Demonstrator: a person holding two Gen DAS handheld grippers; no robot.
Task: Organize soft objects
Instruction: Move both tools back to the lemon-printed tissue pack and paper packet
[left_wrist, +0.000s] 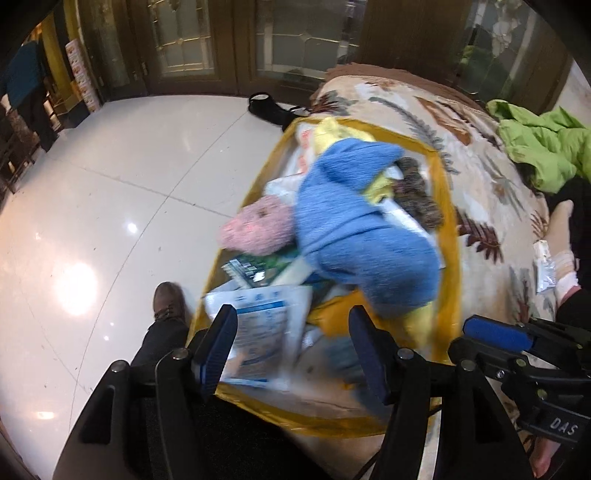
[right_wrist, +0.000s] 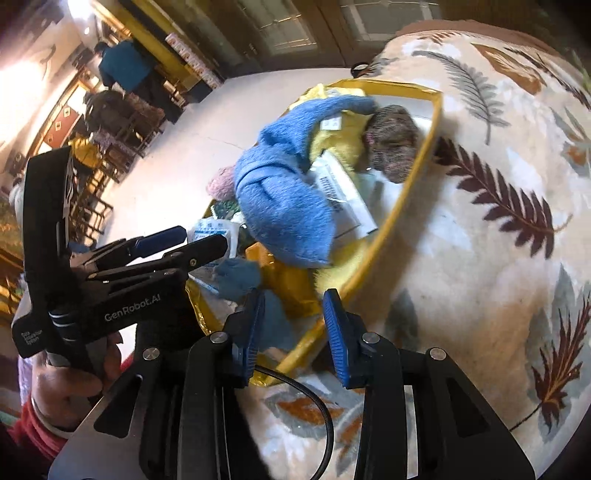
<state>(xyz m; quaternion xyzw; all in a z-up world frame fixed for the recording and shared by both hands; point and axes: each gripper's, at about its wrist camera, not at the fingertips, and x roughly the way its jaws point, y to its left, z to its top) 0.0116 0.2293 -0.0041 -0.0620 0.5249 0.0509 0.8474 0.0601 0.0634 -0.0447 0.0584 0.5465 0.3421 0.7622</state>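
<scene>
Hovering both grippers empty, left gripper half-spread, right gripper narrower, over the yellow-rimmed bag where the blue knit is lying heaped, needing tucking below the rim.

The leaf-patterned blanket carries a yellow-rimmed storage bag and a green jacket.
</scene>
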